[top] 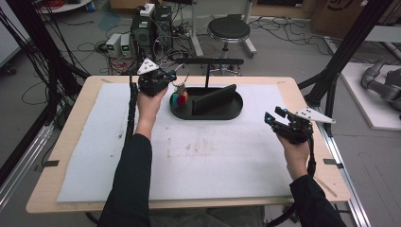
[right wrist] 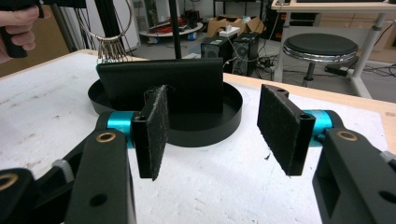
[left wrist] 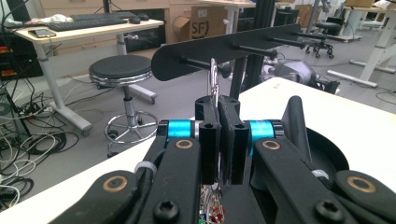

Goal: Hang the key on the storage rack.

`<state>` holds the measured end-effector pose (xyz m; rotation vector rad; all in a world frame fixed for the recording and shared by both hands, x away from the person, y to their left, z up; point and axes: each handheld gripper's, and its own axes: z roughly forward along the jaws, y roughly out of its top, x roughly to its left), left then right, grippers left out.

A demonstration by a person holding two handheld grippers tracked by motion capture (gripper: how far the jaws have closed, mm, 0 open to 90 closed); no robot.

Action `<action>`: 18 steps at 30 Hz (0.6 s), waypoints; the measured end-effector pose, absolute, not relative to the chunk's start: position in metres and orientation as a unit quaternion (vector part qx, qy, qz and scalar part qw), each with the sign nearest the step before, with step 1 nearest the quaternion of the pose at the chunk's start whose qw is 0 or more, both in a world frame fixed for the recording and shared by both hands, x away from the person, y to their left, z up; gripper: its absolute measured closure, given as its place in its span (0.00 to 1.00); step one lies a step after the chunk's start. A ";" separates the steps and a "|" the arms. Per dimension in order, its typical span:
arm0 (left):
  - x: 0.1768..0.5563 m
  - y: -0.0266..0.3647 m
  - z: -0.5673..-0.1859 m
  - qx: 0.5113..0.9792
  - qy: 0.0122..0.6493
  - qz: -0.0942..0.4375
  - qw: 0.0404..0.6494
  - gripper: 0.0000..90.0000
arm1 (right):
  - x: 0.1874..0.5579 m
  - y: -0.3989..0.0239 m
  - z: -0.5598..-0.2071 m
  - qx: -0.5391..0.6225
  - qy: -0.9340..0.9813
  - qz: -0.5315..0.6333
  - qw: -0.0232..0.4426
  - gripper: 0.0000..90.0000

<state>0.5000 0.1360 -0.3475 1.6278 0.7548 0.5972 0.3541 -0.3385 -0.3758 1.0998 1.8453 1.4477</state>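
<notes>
Key ring point(top: 179, 90) over tray's point(top: 236, 109) left end, rack point(top: 210, 61) behind.

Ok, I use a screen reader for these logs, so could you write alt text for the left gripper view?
The left gripper, jaws shut on a metal key ring, holds the ring up just below a peg on a black hanger bar. Behind are a black stool and desks on a grey floor.

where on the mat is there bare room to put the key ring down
The white mat is bare between the black tray and the near table edge, and left of the left tongs. It is crowded at the tray, where the stand rises and the key ring hangs. The right tongs hover at the right edge.
</notes>
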 end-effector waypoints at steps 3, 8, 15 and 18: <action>0.500 0.135 -0.348 0.694 0.330 0.259 0.585 0.96 | 0.354 -0.339 -0.376 0.409 0.685 0.538 0.273 0.49; 0.501 0.131 -0.349 0.694 0.336 0.267 0.578 0.96 | 0.354 -0.338 -0.376 0.408 0.686 0.537 0.272 0.49; 0.502 0.127 -0.353 0.688 0.357 0.282 0.566 0.93 | 0.355 -0.337 -0.376 0.408 0.687 0.536 0.271 0.51; 0.501 0.127 -0.355 0.687 0.362 0.285 0.561 0.89 | 0.355 -0.337 -0.376 0.407 0.688 0.536 0.270 0.50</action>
